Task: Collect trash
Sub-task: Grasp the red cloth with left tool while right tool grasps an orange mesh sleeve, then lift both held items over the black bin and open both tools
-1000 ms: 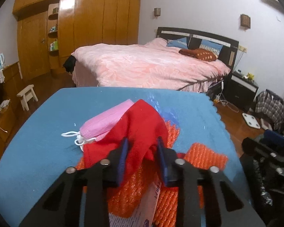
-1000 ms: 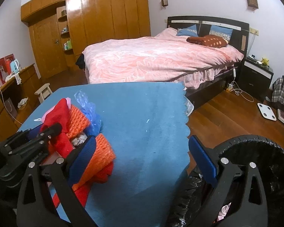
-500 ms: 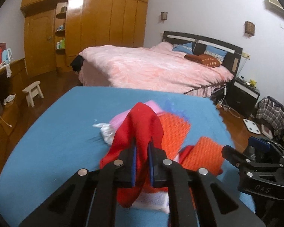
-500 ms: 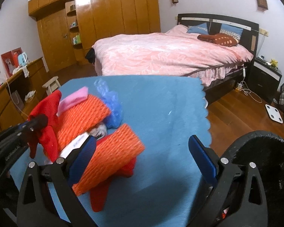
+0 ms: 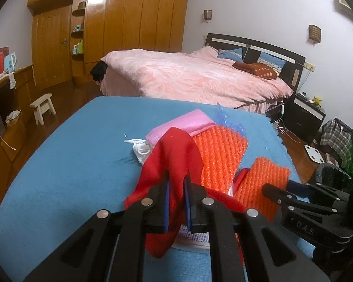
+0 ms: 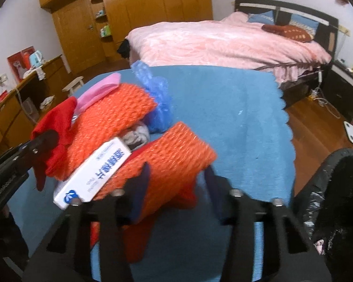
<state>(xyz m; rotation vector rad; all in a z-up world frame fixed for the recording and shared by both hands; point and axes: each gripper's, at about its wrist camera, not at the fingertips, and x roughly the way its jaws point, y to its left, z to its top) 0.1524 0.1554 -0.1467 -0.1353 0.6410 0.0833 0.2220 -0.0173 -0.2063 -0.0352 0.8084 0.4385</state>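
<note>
A heap of trash lies on the blue-covered table [image 5: 70, 164]. My left gripper [image 5: 176, 181] is shut on a red cloth [image 5: 176, 155], which drapes over and below its pads. In the right wrist view an orange foam net [image 6: 176, 150] lies between the fingers of my right gripper [image 6: 176, 181], whose jaws are closing and pressing on it. A second orange net [image 6: 115, 117], a white printed box [image 6: 94, 171], a pink pouch [image 5: 186, 124] and crumpled blue plastic [image 6: 157, 94] sit in the same heap. The left gripper's tip [image 6: 44, 138] shows at the left.
A black-lined trash bin [image 6: 336, 188] stands off the table's right edge. Behind the table is a bed with a pink cover [image 5: 200, 77]. A wooden wardrobe [image 5: 129, 23], a small stool [image 5: 43, 108] and a white scale [image 5: 315, 152] are on the wooden floor.
My left gripper closed on the red cloth and lifted it from the heap. My right gripper came down over the near orange net and its jaws narrowed from wide open.
</note>
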